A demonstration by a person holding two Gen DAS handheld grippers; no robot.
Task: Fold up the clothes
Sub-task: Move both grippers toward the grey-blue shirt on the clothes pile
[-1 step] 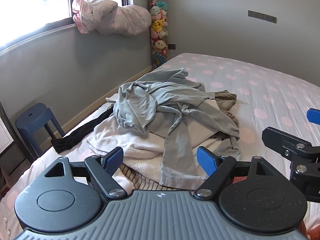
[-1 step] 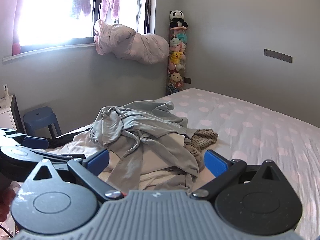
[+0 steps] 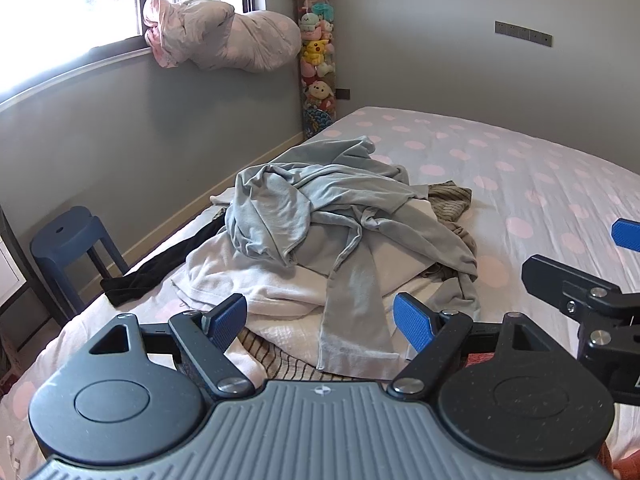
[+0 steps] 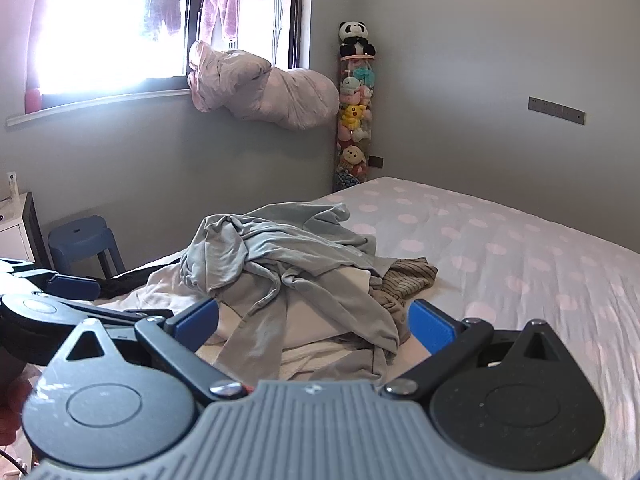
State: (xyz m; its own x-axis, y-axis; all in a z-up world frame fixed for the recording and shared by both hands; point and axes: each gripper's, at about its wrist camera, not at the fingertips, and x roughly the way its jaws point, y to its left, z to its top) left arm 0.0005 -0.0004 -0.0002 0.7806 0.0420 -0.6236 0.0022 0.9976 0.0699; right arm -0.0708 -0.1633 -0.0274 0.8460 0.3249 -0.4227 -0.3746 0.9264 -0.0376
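Both the left claw (image 3: 320,318) and right claw (image 4: 314,322) are hanging released and empty before the clothes pile (image 3: 340,240) lying on the bed (image 3: 520,184), so pinching the top grey garment (image 3: 280,208) alone is looking wisest.

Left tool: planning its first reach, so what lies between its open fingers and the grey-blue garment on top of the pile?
In the left wrist view, nothing blocks the left tool; the grey-blue garment drops a sleeve toward it.
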